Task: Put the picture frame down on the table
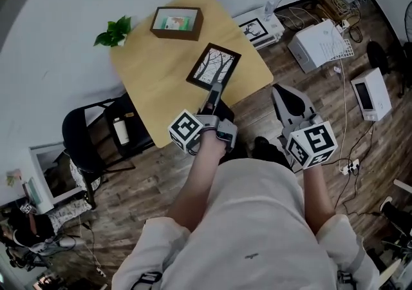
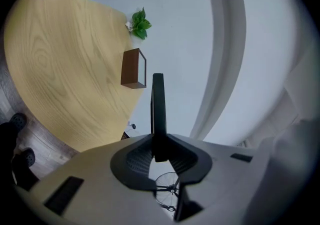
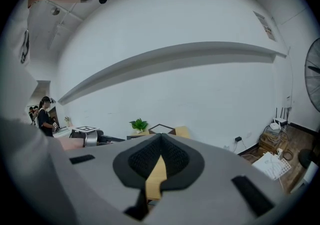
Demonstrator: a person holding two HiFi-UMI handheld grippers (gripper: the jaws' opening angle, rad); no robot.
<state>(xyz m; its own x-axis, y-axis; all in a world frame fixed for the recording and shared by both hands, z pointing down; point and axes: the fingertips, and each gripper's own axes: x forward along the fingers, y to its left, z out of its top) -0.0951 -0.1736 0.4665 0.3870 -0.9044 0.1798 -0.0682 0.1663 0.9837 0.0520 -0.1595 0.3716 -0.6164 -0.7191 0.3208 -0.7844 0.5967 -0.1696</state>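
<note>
Left gripper view is showing the left gripper (image 2: 158,143) pinching only the picture frame (image 2: 158,104) by its thin edge, so it may pivot and slap the table (image 2: 60,69); the right gripper (image 3: 160,141) is idling closed.
</note>
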